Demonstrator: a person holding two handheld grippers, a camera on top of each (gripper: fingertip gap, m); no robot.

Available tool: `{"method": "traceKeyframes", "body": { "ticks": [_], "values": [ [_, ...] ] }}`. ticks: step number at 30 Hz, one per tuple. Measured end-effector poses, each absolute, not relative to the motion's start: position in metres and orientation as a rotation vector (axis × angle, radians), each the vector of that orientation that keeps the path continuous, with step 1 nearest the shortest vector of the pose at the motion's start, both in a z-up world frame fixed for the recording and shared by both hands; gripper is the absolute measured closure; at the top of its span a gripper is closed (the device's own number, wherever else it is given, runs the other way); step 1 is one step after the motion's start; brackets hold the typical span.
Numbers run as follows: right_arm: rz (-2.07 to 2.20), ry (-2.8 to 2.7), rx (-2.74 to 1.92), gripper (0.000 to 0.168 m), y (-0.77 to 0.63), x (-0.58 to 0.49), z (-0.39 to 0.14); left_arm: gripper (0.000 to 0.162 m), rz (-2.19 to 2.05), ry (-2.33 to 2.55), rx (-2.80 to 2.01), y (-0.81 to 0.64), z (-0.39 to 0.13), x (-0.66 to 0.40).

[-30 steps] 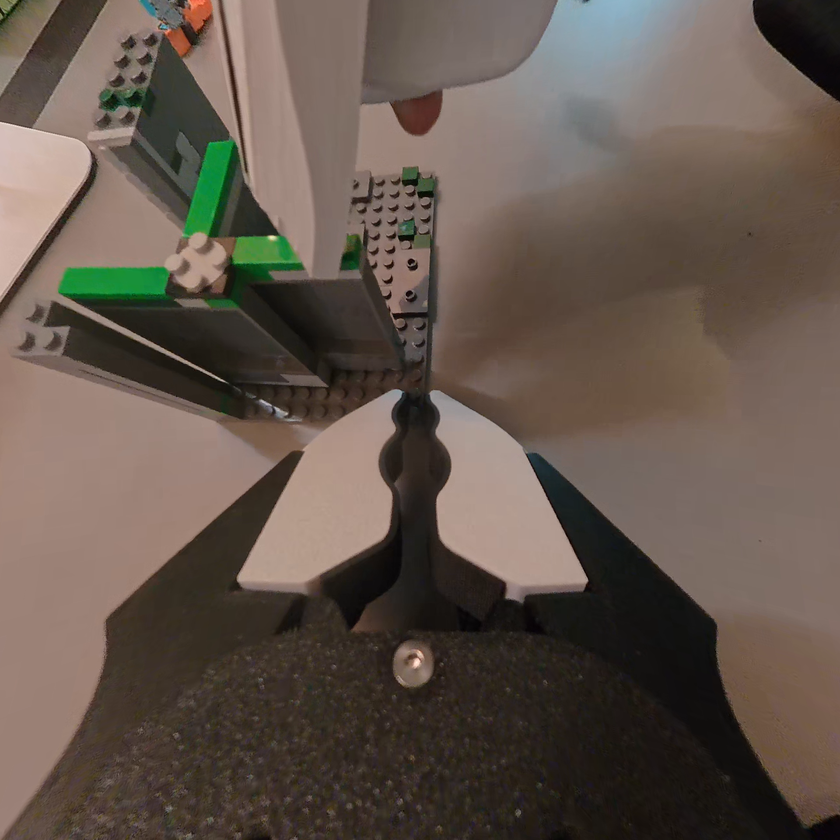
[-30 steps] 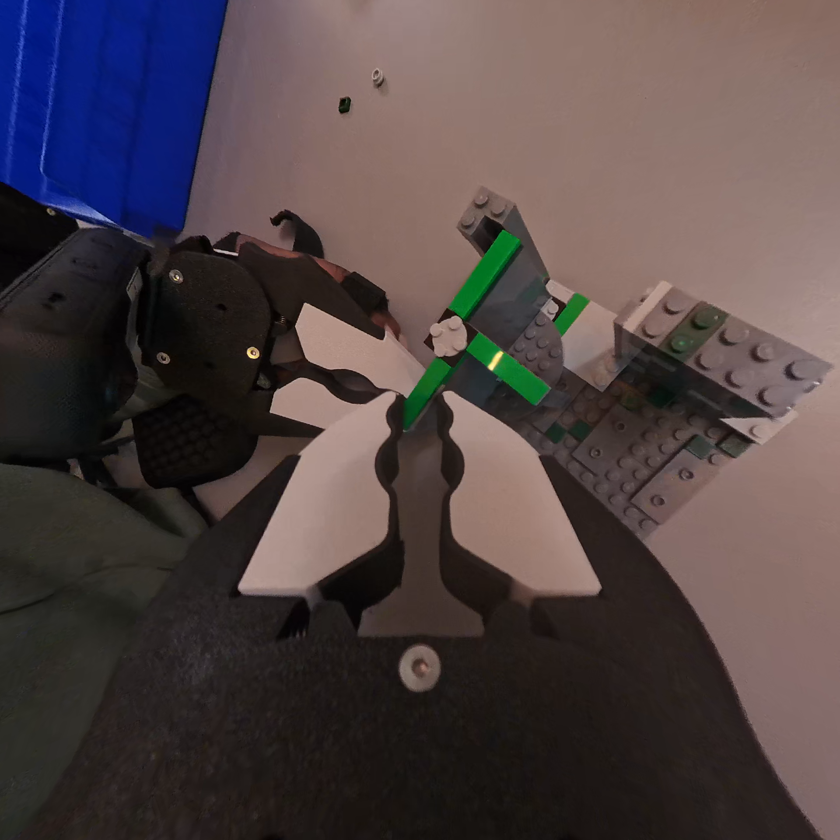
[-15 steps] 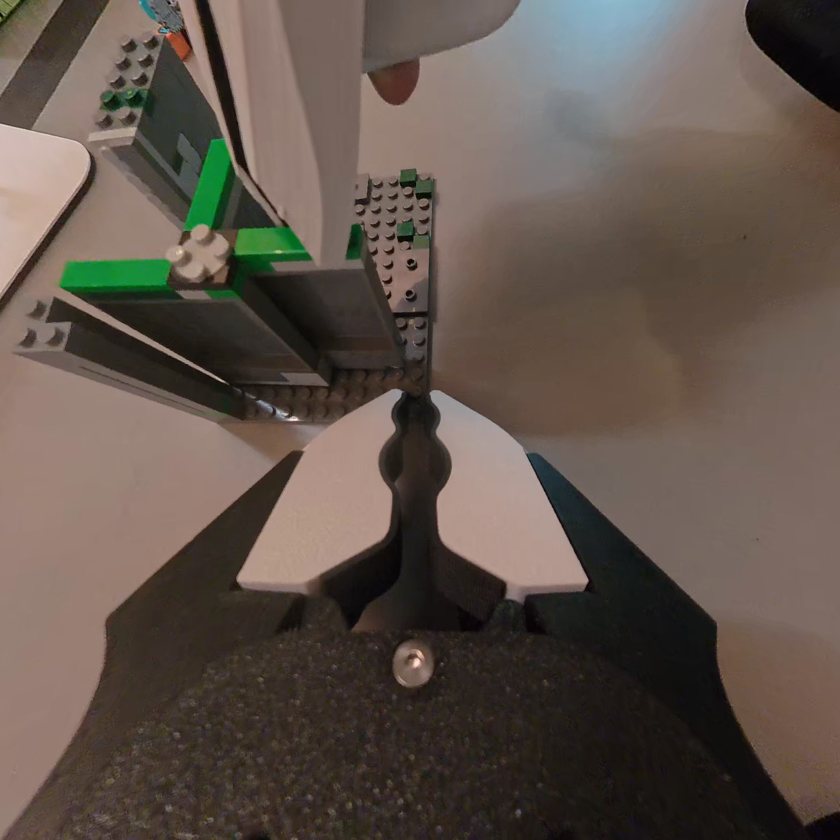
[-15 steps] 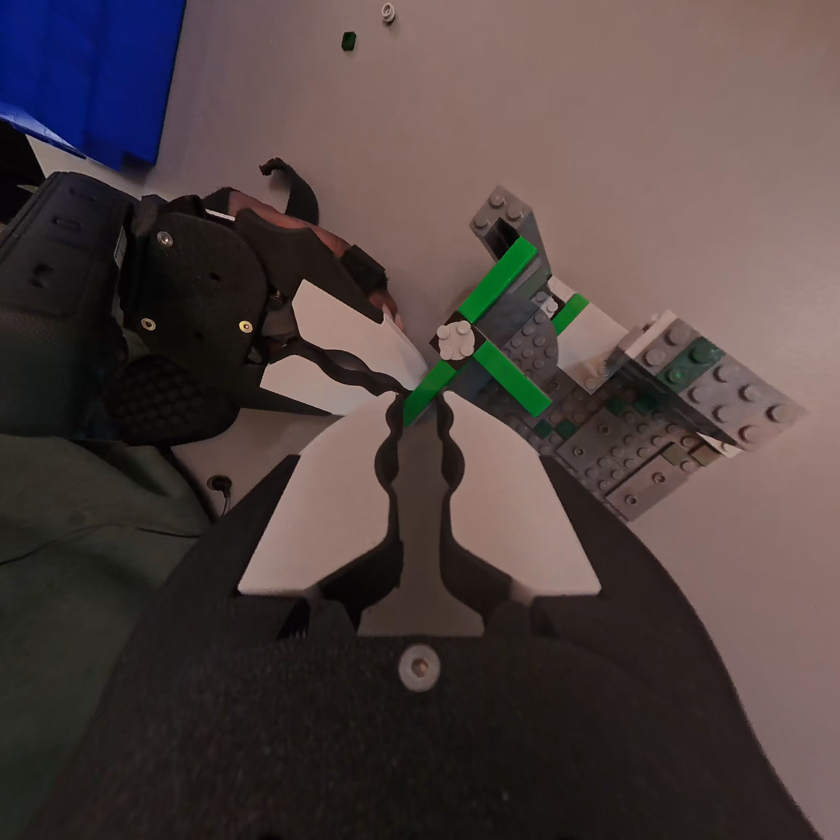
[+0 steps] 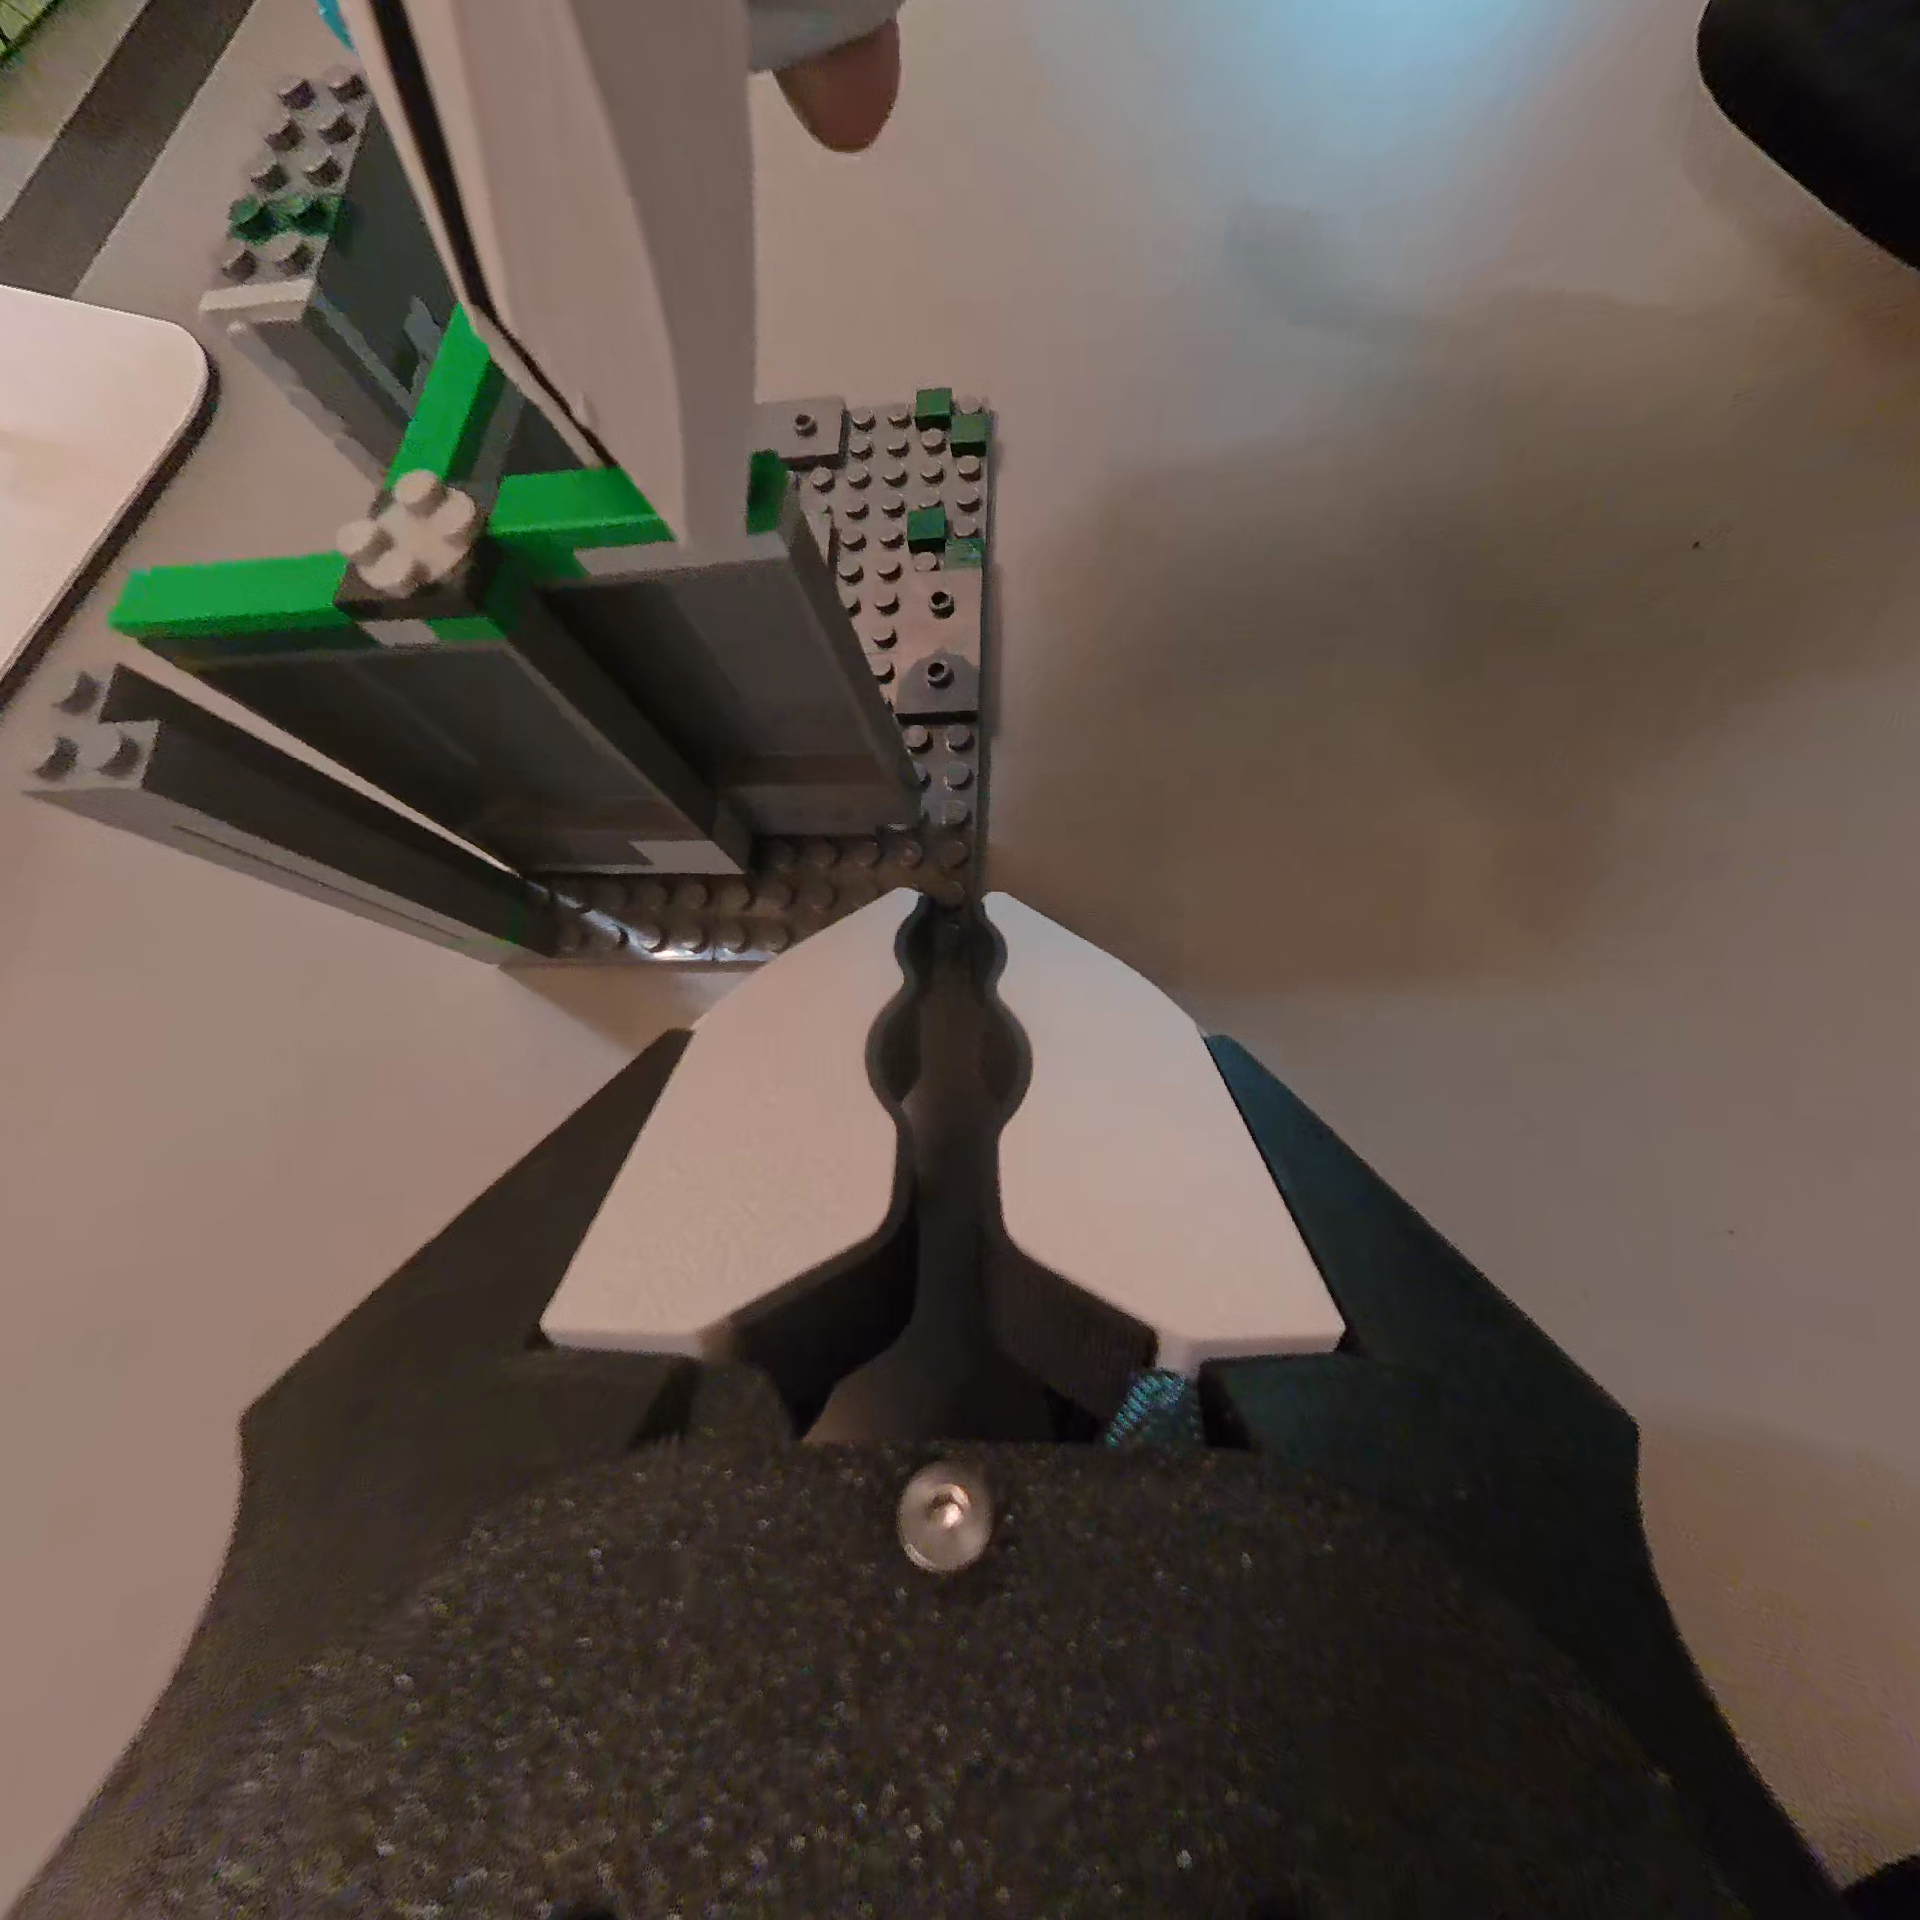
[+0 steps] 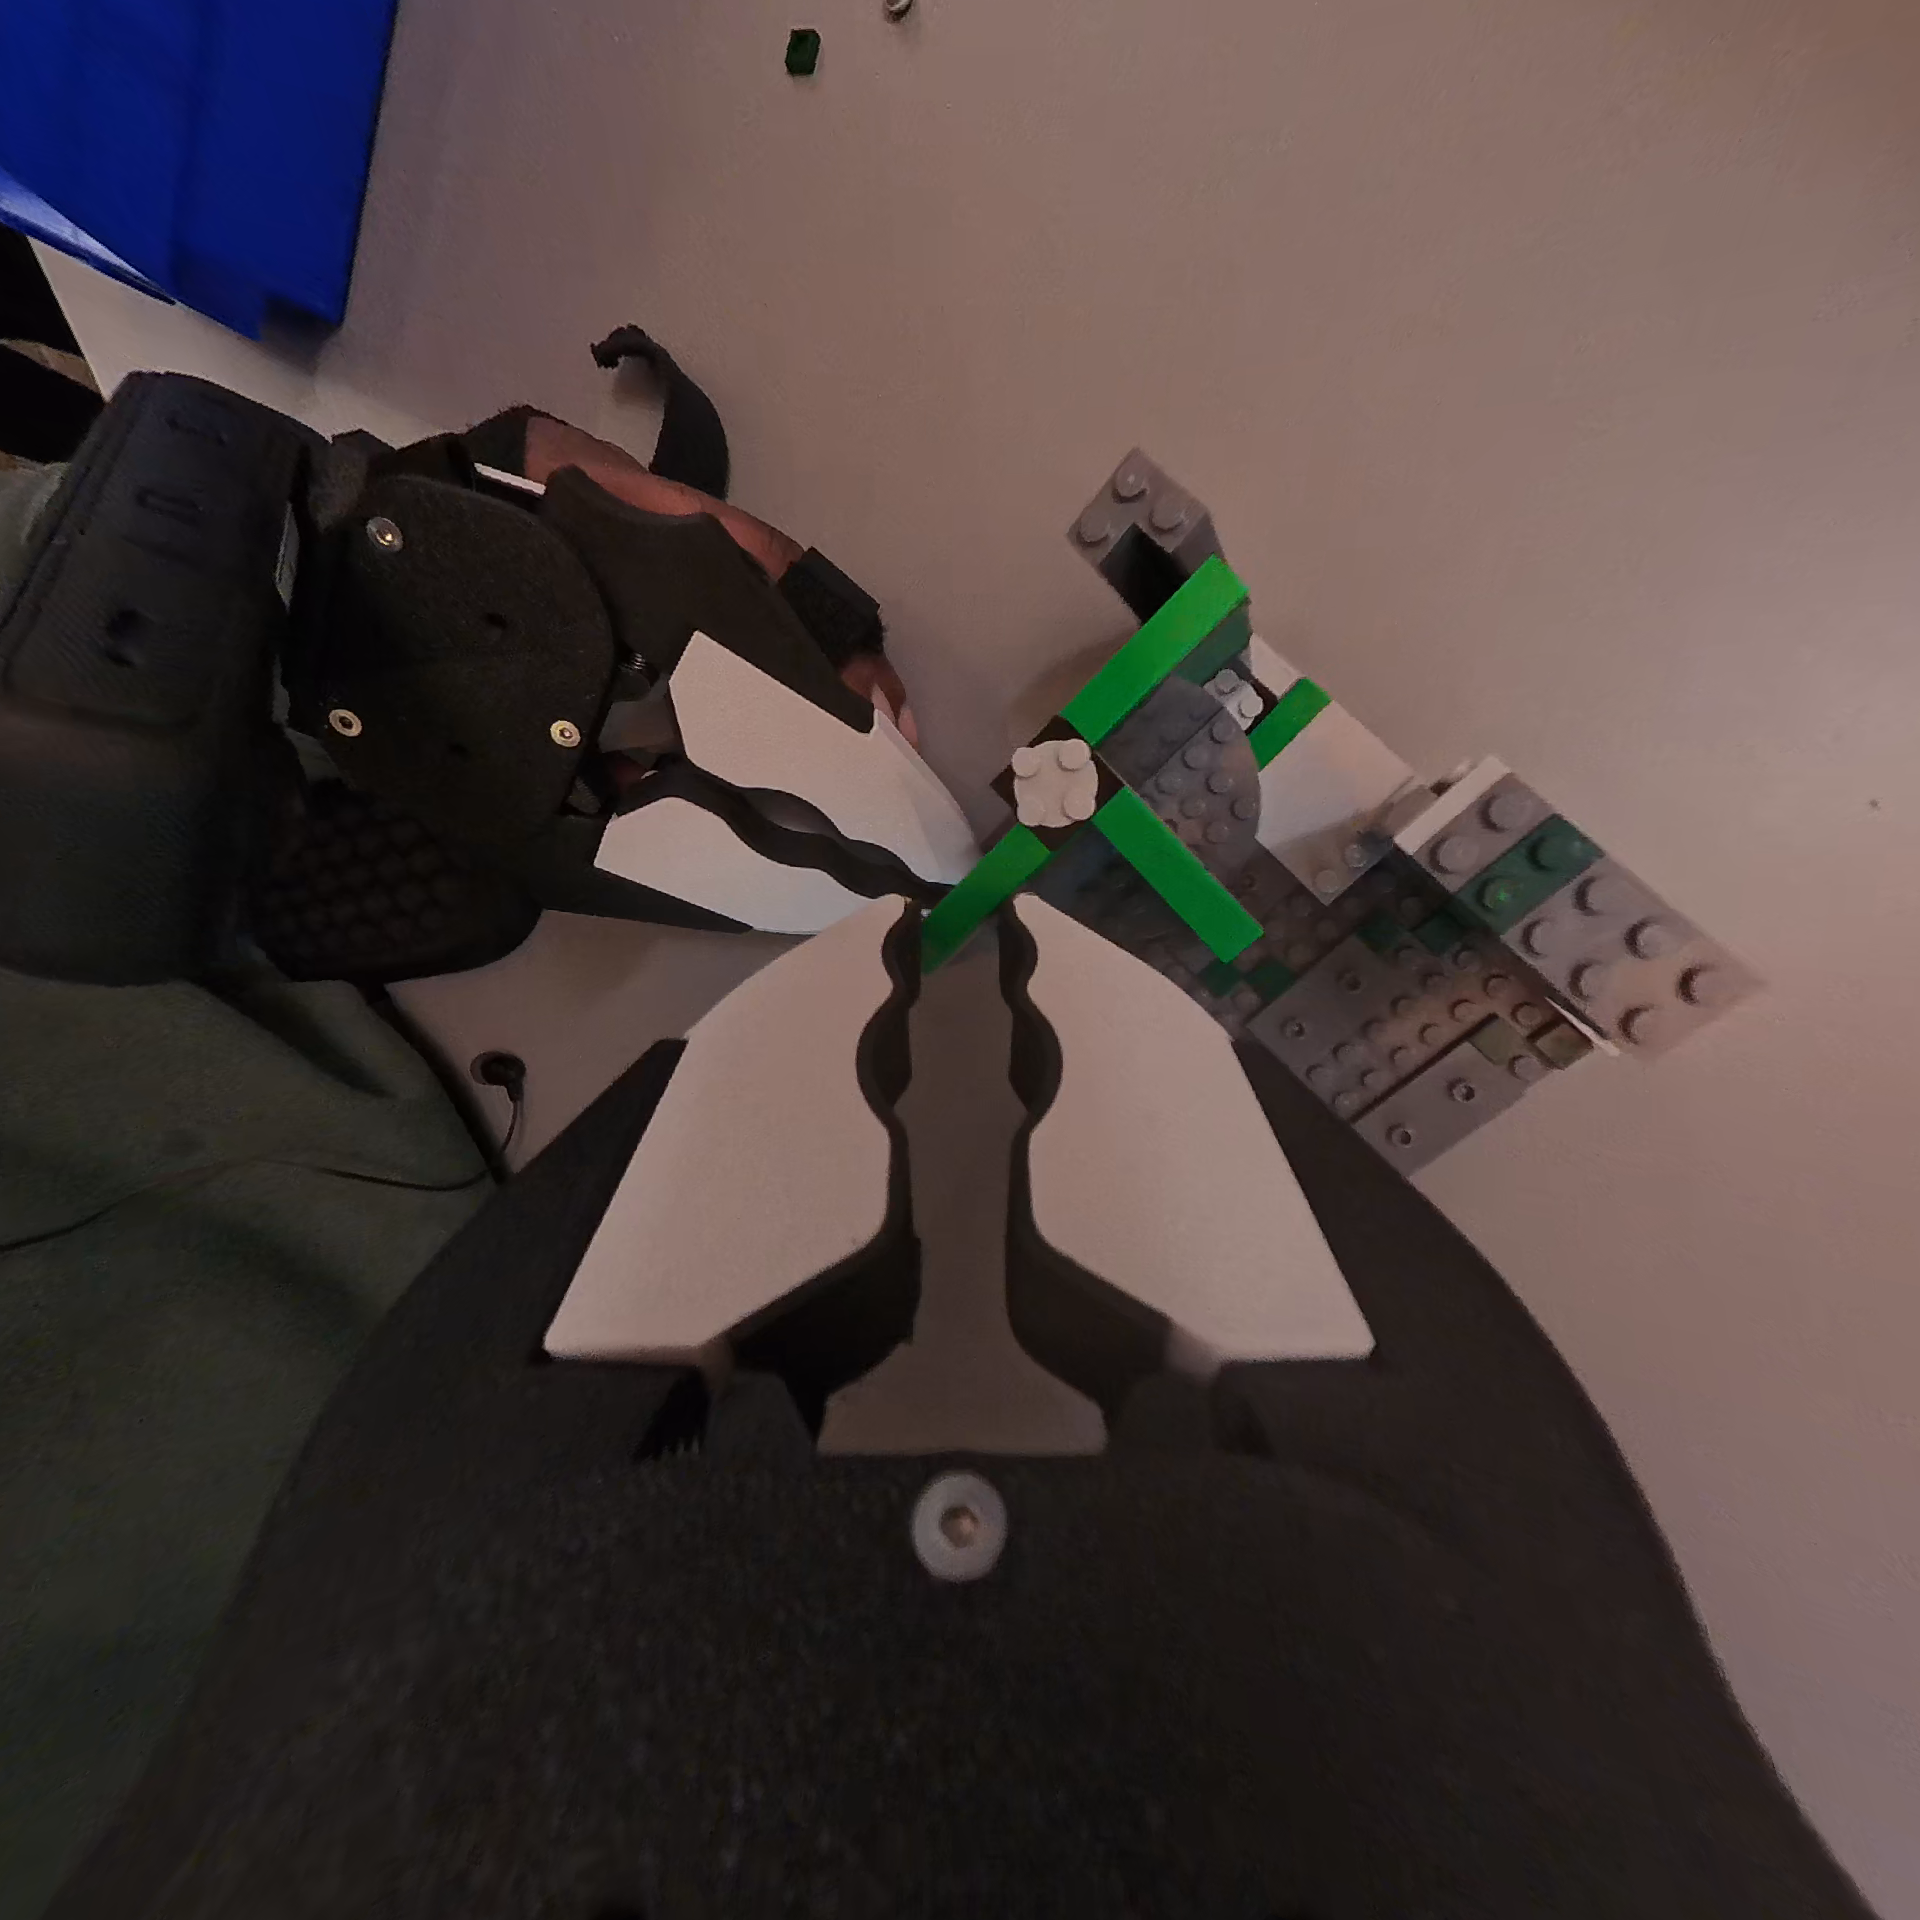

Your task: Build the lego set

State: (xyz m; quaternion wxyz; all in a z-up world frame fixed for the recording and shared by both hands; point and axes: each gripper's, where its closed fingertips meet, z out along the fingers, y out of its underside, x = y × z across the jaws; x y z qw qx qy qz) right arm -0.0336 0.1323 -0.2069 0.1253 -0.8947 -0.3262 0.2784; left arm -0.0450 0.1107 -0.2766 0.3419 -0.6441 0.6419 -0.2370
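The lego build (image 5: 623,675) has a dark grey studded baseplate (image 5: 914,582), tall grey walls and a bright green cross (image 5: 249,597) topped by a light grey round piece (image 5: 410,540). My left gripper (image 5: 951,906) is shut on the baseplate's near corner. In the right wrist view my right gripper (image 6: 964,912) is shut on the end of one green bar (image 6: 987,878) of the cross. The build (image 6: 1403,987) lies to its upper right and the left gripper (image 6: 790,821) comes in from the left. The right gripper's white finger (image 5: 665,260) reaches down from above in the left wrist view.
A white rounded slab (image 5: 83,447) lies at the left. A blue box (image 6: 187,156) stands at the top left of the right wrist view, and a small dark green piece (image 6: 802,50) lies loose far off. A dark green cloth (image 6: 156,1299) covers the lower left. About 8 centimetres separates my left fingertips from my right.
Both grippers keep their holds. The right gripper has shifted over the build, so the blue box has slid toward the top left corner of its view. The left wrist view has barely changed.
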Motion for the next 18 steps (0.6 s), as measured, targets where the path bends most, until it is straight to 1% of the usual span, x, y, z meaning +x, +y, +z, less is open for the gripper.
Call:
{"method": "traceKeyframes", "body": {
  "ticks": [13,14,18],
  "values": [
    [0.674,-1.113,-2.642,0.153,0.1278,-0.0351,-0.211,0.155,-0.628,1.666,-1.68,0.1104,-0.2764,-0.0452],
    [0.663,-1.11,-2.64,0.152,0.1266,-0.0355,-0.2108,0.155,-0.63,1.665,-1.683,0.1105,-0.2765,-0.0453],
    [0.532,-1.062,-2.594,0.134,0.1231,-0.0344,-0.2091,0.155,-0.63,1.664,-1.688,0.1106,-0.2767,-0.0454]
  ]
}}
